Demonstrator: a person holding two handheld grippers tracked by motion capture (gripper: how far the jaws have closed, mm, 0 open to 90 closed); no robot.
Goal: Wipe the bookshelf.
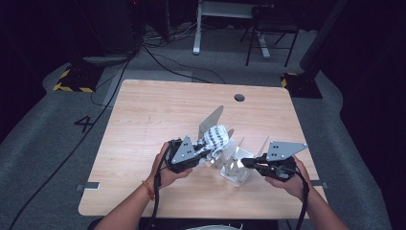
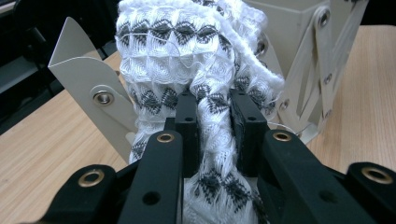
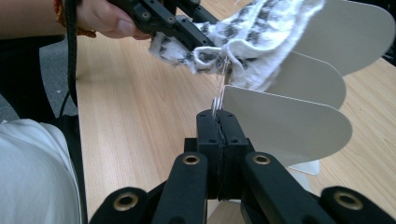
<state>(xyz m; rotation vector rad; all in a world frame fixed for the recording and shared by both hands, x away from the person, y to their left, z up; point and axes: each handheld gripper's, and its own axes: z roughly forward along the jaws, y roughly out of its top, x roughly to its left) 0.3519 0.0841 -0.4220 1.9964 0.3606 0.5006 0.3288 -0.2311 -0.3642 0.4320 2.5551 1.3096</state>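
The left gripper [image 2: 212,126] pinches a white-and-grey knitted cloth [image 2: 187,51] among the rack's upright plates [image 3: 299,121]; the right gripper [image 3: 219,122] clamps one plate's edge.

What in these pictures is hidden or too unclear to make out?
- Left gripper view: the cloth covers the middle of the metal rack; the cloth's lower end is cut off by the bottom edge.
- Right gripper view: the right gripper pinches something thin, too small to tell whether a thread or a plate edge.
- High view: the left gripper tips are blurred against the cloth.
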